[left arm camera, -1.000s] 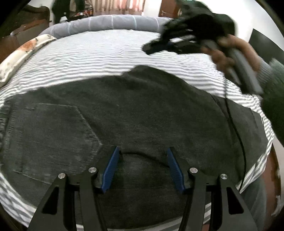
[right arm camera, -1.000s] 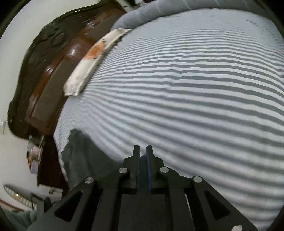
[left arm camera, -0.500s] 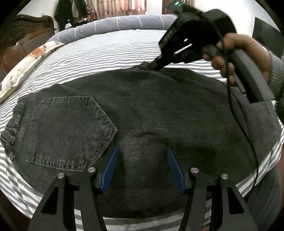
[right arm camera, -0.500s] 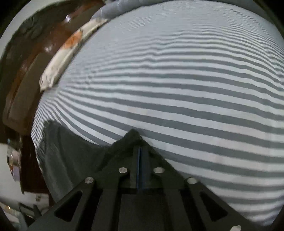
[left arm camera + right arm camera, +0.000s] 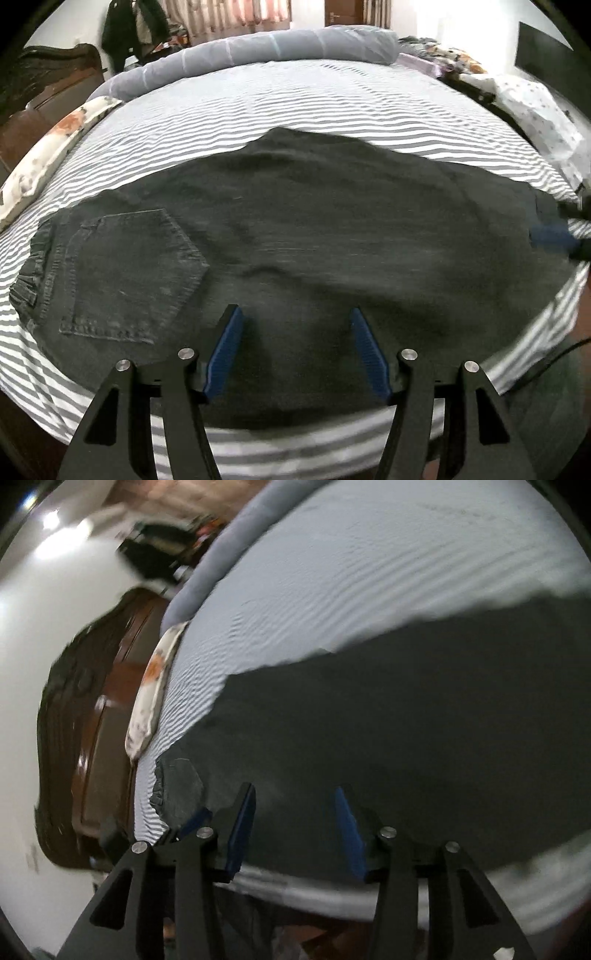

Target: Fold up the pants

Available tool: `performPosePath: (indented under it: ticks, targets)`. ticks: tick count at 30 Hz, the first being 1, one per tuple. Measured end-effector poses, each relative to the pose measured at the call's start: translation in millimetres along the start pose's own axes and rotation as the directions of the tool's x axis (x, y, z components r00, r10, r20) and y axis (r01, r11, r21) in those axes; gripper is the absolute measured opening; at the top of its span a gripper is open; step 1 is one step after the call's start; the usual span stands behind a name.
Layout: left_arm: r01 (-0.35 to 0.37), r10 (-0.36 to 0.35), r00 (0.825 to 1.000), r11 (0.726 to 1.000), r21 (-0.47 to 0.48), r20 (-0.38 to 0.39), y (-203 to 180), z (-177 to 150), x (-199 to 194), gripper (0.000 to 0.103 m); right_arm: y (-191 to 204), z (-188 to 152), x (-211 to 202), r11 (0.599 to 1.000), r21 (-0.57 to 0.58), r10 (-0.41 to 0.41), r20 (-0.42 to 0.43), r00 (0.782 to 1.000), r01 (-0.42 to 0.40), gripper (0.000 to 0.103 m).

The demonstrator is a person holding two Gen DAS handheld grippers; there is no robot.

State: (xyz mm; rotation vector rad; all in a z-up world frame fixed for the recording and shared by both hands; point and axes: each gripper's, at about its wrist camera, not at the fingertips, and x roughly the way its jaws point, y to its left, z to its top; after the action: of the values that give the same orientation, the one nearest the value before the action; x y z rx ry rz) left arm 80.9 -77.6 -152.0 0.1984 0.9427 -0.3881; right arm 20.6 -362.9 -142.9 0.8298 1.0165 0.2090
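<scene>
The striped bed (image 5: 332,96) is used as a flat folding surface. The dark pants (image 5: 314,229) are spread flat across it. Both the left gripper (image 5: 295,350) and right gripper (image 5: 293,827) are held released above them, grasping nothing.

striped bedsheet (image 5: 295,99) covers bed | grey bolster (image 5: 258,48) along sheet's far edge | floral pillow (image 5: 51,155) at sheet's left edge | dark wood headboard (image 5: 40,92) behind pillow | dotted white fabric (image 5: 535,110) off sheet's right edge
</scene>
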Motion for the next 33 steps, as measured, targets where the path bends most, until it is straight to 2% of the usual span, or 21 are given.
performPosePath:
  ticks: [4,7,10,15,20,25,27,31,33]
  targets:
    - [0.021,-0.021,1.0,0.999,0.044,0.0,-30,-4,-6,0.062,-30,-38,-3,0.987,0.131,0.089,-0.002,0.996,-0.088,0.044]
    - [0.013,-0.012,1.0,0.998,0.054,-0.012,-43,-5,-3,0.062,-40,-59,10,0.98,0.171,0.105,-0.023,0.994,-0.099,0.044]
    - [0.032,-0.031,0.999,0.999,0.025,-0.037,-43,-5,4,0.062,-53,-69,19,0.971,0.215,0.117,-0.029,0.993,-0.108,0.044]
    - [0.031,-0.031,0.998,0.999,-0.009,-0.052,-42,-1,5,0.062,-70,-67,15,0.963,0.246,0.107,0.038,0.994,-0.113,0.042]
    - [0.029,-0.029,0.999,1.0,0.007,-0.045,-57,10,6,0.062,-98,-55,-16,0.958,0.274,0.045,0.154,0.987,-0.086,0.037]
    - [0.049,-0.047,0.997,0.998,0.029,-0.059,-79,21,15,0.062,-138,-45,-52,0.939,0.333,-0.009,0.266,0.964,-0.084,0.034]
    - [0.047,-0.044,0.997,0.997,0.053,-0.058,-88,24,17,0.062,-158,-39,-70,0.928,0.363,-0.042,0.322,0.946,-0.082,0.033]
    - [0.045,-0.04,0.998,0.994,0.096,-0.055,-102,29,20,0.062,-194,-30,-95,0.897,0.416,-0.032,0.396,0.918,-0.148,0.031]
    - [0.058,-0.052,0.997,0.993,0.104,-0.053,-108,32,20,0.062,-205,-23,-104,0.892,0.428,-0.053,0.415,0.908,-0.143,0.031]
